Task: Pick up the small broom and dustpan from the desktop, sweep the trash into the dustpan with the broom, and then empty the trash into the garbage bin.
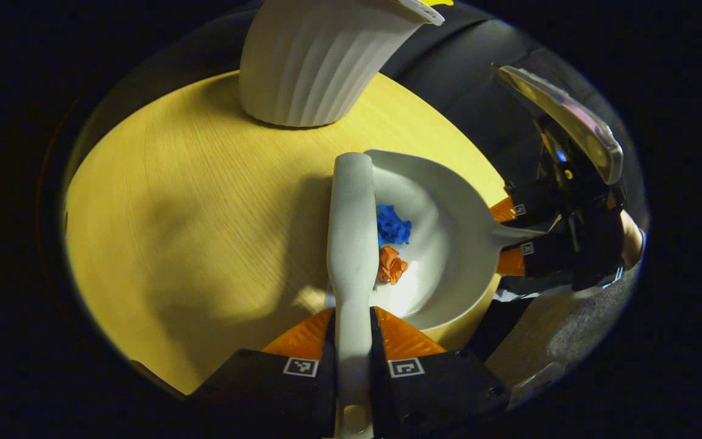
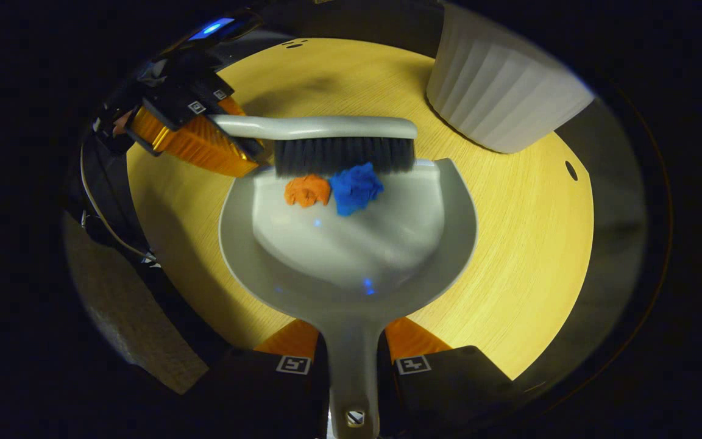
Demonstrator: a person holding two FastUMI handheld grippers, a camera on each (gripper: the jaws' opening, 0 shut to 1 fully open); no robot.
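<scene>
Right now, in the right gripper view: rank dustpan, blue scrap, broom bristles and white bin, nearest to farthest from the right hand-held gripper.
1. dustpan: handle clamped in the right hand-held gripper.
2. blue scrap: inside the pan, near its front lip.
3. broom bristles: just behind the scrap.
4. white bin: far right, on the desktop.

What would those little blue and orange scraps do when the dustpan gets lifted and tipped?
The blue scrap and orange scrap look like crumpled paper, so probably very light. They lie loose near the dustpan lip beside the broom bristles, so tilting forward would likely spill them. The pan looks smooth; they should slide easily.
</scene>
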